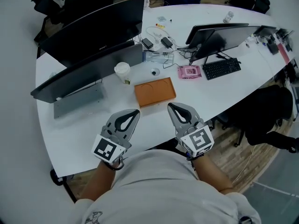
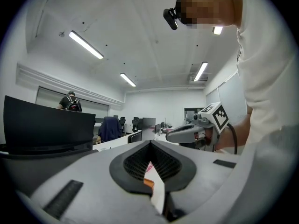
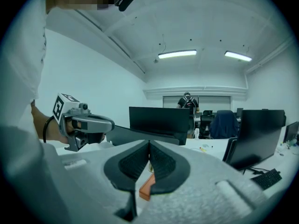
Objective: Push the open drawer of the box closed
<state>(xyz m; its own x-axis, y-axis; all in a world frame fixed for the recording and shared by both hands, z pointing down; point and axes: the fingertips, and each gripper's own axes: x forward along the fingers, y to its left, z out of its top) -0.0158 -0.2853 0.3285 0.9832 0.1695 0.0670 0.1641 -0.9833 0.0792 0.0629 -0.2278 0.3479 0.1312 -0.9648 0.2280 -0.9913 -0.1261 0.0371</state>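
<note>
A flat orange box (image 1: 155, 92) lies on the white table (image 1: 79, 129), in front of me near the middle. Whether its drawer stands out I cannot tell from above. My left gripper (image 1: 136, 111) hovers short of the box's near left corner, jaws shut and empty. My right gripper (image 1: 171, 105) hovers by the near right corner, also shut and empty. Neither touches the box. In the left gripper view the left gripper (image 2: 150, 142) points level, with a sliver of the orange box (image 2: 148, 183) below its jaws. The right gripper view shows the right gripper (image 3: 149, 142) above the box's corner (image 3: 146, 186).
Two dark monitors (image 1: 93, 36) stand at the back left and another monitor (image 1: 219, 36) at the back right. A paper cup (image 1: 122, 72), a clear plastic case (image 1: 158, 57), a pink item (image 1: 189, 72) and a keyboard (image 1: 222, 68) lie behind the box. A black chair (image 1: 268, 113) stands on the right.
</note>
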